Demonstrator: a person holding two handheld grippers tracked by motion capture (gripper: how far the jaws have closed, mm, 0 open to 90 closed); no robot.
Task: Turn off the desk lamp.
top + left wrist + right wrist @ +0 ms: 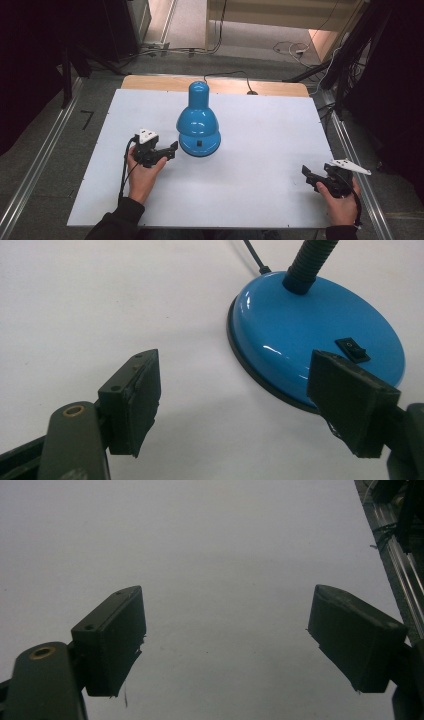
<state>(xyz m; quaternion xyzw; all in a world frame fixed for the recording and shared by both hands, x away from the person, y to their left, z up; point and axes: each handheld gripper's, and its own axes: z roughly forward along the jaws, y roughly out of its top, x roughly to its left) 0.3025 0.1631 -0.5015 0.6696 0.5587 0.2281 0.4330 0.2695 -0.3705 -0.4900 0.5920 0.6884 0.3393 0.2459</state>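
Your table (260,200) is a flat, matte white board laid over a wooden top whose pale edge shows along the far side. On it, a little left of centre, stands a blue desk lamp (198,122) with a glossy enamelled finish: a bell-shaped shade with a rounded cylindrical cap leans over a shallow domed round base (320,335) rimmed in black. From the left gripper view you can see the ribbed black flexible neck (307,265) rising out of the base, a small black rocker switch (353,349) set into the dome, and a thin black cord (252,255) running away across the board. Your left gripper (167,152) sits just left of the lamp's base, near it but not touching, its two blocky black jaws spread wide apart with nothing between them; the flat pads look dull and slightly frayed at the edges. Your right gripper (312,177) rests near the table's right front corner, well apart from the lamp, jaws likewise spread wide over bare white surface. A grooved metal rail (395,565) runs beside the table's right edge.
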